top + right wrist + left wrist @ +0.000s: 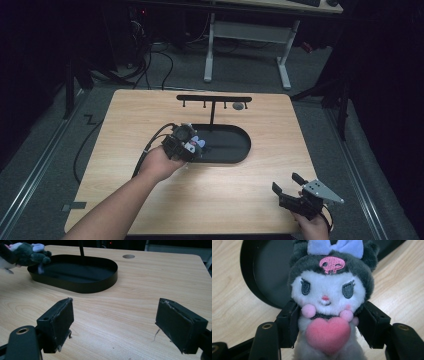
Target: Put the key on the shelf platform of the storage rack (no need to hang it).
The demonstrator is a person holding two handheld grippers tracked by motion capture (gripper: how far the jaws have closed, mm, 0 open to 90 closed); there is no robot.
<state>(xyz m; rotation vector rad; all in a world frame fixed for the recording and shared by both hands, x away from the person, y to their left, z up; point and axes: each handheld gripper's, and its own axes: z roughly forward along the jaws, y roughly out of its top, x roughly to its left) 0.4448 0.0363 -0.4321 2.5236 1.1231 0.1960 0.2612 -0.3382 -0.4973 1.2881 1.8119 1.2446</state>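
A plush toy [329, 305] with a dark grey hood, a lilac bow, a pink skull mark and a pink heart sits between the jaws of my left gripper [329, 325], which is shut on its body. In the high view the left gripper [192, 146] holds the plush toy [196, 144] over the left end of the black oval tray [235, 147]. From the right gripper view the plush toy [25, 253] hangs above the tray's [82, 285] left rim. My right gripper [120, 325] stands open above bare wood, and it is near the table's front right corner [291, 185].
A black stand with a crossbar of small hooks [214, 99] rises from the tray's far side. A round hole [238, 106] lies in the wooden table [150, 200] behind it. Beyond the table are a white desk frame [250, 35] and cables on grey floor.
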